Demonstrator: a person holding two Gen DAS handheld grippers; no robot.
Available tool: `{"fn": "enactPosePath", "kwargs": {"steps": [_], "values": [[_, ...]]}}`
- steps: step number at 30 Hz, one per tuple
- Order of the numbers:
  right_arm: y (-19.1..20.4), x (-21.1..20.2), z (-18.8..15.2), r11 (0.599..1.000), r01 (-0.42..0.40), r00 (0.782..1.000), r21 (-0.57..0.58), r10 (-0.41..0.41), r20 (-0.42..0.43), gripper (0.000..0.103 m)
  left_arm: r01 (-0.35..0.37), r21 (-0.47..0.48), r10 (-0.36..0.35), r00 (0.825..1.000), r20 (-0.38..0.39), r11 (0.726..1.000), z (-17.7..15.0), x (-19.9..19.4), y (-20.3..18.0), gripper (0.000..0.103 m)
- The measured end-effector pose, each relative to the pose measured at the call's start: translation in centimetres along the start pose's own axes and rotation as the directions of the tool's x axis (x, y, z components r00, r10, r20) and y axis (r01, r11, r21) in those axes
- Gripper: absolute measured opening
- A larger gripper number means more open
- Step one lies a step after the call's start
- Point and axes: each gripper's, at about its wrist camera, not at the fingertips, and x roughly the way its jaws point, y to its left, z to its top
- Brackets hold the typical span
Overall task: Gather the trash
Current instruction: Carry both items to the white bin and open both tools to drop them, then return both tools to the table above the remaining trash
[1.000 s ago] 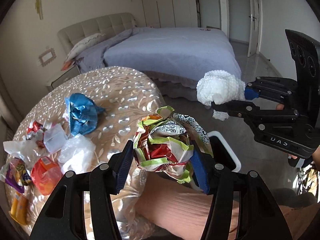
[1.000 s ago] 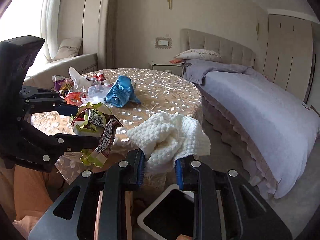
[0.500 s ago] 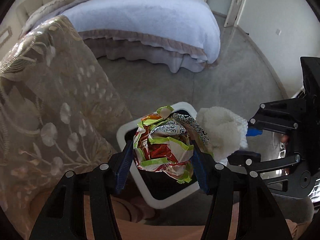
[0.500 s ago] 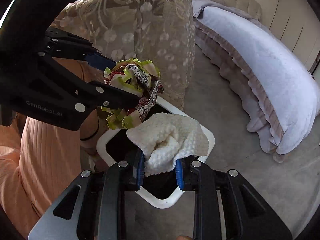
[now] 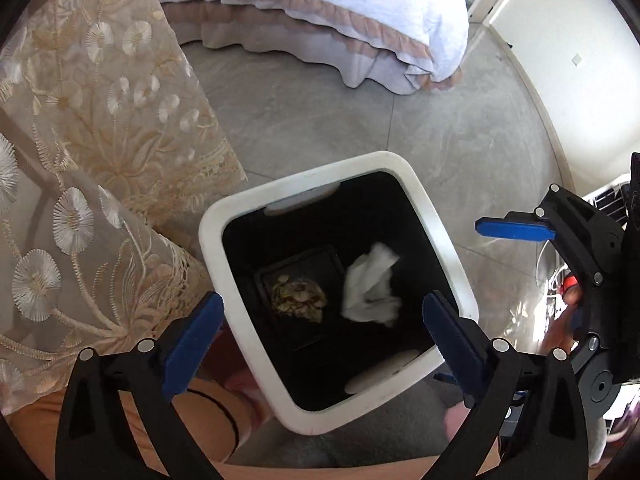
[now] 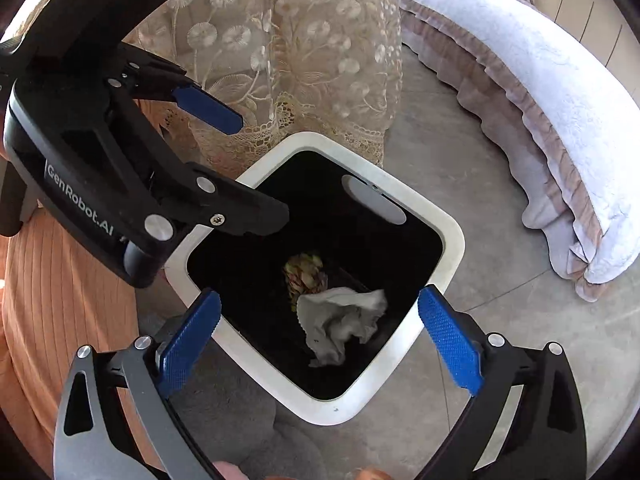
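Observation:
A white-rimmed bin with a black inside stands on the floor below both grippers; it also shows in the right wrist view. At its bottom lie a crumpled colourful wrapper and a white cloth, also seen in the right wrist view as the wrapper and the cloth. My left gripper is open and empty over the bin. My right gripper is open and empty over the bin. The right gripper shows in the left wrist view, the left gripper in the right wrist view.
The table's lace cloth hangs beside the bin on its left. A bed with a ruffled skirt stands across the grey floor. The person's orange clothing is close to the bin.
Both grippers have opened over the bin. The wrapper and the white cloth have dropped from them to the bin's bottom.

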Motion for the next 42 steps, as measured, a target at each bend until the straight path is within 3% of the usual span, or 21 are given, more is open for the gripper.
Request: {"fn": "enactPosePath", "kwargs": {"steps": [4,8,11,13,17,23,29,33,36,42], "values": [[-0.3,-0.2,0.5,1.0,0.008,1.0,0.009,-0.008,0.012,0.098,-0.011,0.006,0.01,1.0,0.024,1.0,0.0,-0.9,-0.5,0.098],[0.0,-1.6,1.1,1.0,0.025,0.999,0.0,-0.025,0.045,0.098,-0.027,0.026,0.024,0.993,0.112,0.999,0.0,-4.1,-1.7,0.098],[0.7,-3.5,1.9,0.999,0.034,0.994,-0.007,-0.033,0.1,0.098,-0.066,0.044,0.055,0.976,0.21,0.997,0.0,-7.6,-2.8,0.098],[1.5,-5.1,2.5,0.999,0.042,0.988,-0.015,-0.039,0.148,0.098,-0.108,0.048,0.09,0.955,0.282,0.993,-0.2,-10.2,-3.5,0.098],[2.6,-8.8,4.0,0.998,0.052,0.964,-0.025,-0.044,0.261,0.098,-0.18,0.015,0.159,0.899,0.409,0.983,-1.0,-15.4,-4.2,0.098],[4.2,-14.6,6.8,0.999,0.042,0.885,0.002,-0.038,0.465,0.098,-0.281,-0.161,0.324,0.787,0.525,0.946,-3.4,-22.9,-2.6,0.098],[6.8,-18.5,9.5,0.999,-0.037,0.792,0.004,0.027,0.61,0.098,-0.359,-0.359,0.507,0.65,0.566,0.861,-7.3,-29.5,-0.9,0.098],[9.5,-20.5,11.6,0.996,-0.08,0.744,-0.042,0.088,0.662,0.098,-0.4,-0.471,0.616,0.563,0.551,0.786,-10.5,-33.0,0.1,0.098],[12.0,-21.5,13.0,0.994,-0.091,0.722,-0.065,0.111,0.683,0.098,-0.402,-0.541,0.671,0.524,0.525,0.738,-12.9,-34.9,1.1,0.098],[16.5,-23.0,15.1,0.98,-0.164,0.704,-0.11,0.194,0.683,0.098,-0.37,-0.631,0.722,0.484,0.495,0.681,-17.4,-37.6,2.9,0.098]]}}
